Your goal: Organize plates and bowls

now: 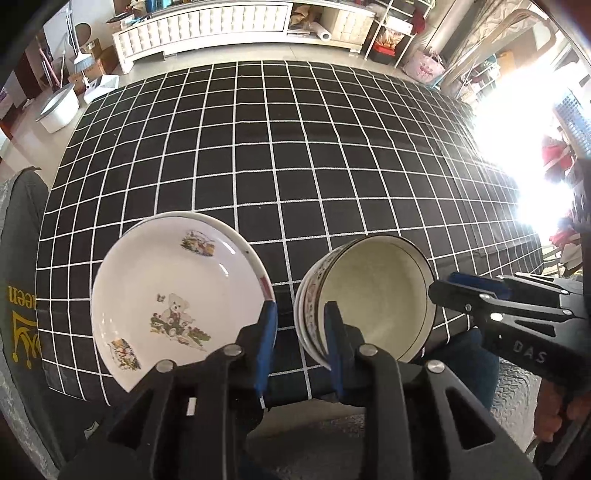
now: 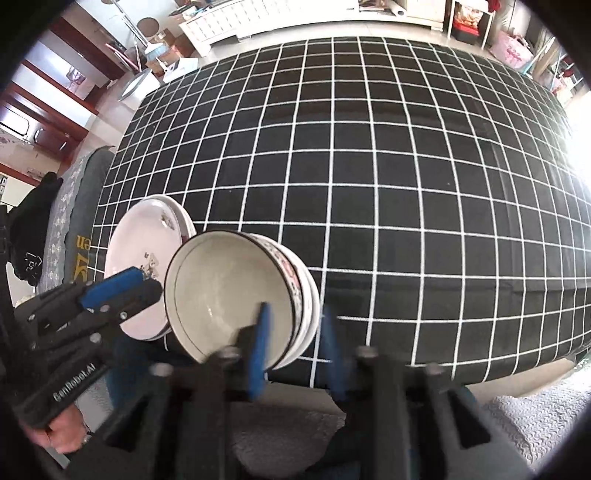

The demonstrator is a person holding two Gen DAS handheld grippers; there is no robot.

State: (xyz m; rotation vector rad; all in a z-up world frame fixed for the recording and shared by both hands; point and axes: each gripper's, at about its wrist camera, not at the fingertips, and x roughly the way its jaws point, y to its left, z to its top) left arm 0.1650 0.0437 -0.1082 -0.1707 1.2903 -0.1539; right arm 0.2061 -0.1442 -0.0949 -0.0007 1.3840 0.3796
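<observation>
Near the front edge of the black checked tablecloth (image 1: pixel 295 147) sit two stacks side by side. On the left are white plates (image 1: pixel 173 280) (image 2: pixel 144 229) with bear pictures, and on the right patterned bowls (image 1: pixel 373 291) (image 2: pixel 221 291). My left gripper (image 1: pixel 301 321) (image 2: pixel 151 282) points down between the stacks. Its jaws are apart with only cloth in the gap, one finger by the top plate's right rim and the other against the bowls' left side. My right gripper (image 2: pixel 295 325) (image 1: pixel 443 284) is open and straddles the bowls' right wall, one finger inside the top bowl and one outside; a slit shows beside the outer finger.
A dark seat back with yellow lettering (image 1: pixel 22 295) stands left of the table. Past the far edge are a white cabinet (image 1: pixel 203 26) and a white basin (image 1: pixel 59 107) on the floor. Strong glare fills the right side. A hand (image 2: pixel 62 439) holds the left gripper.
</observation>
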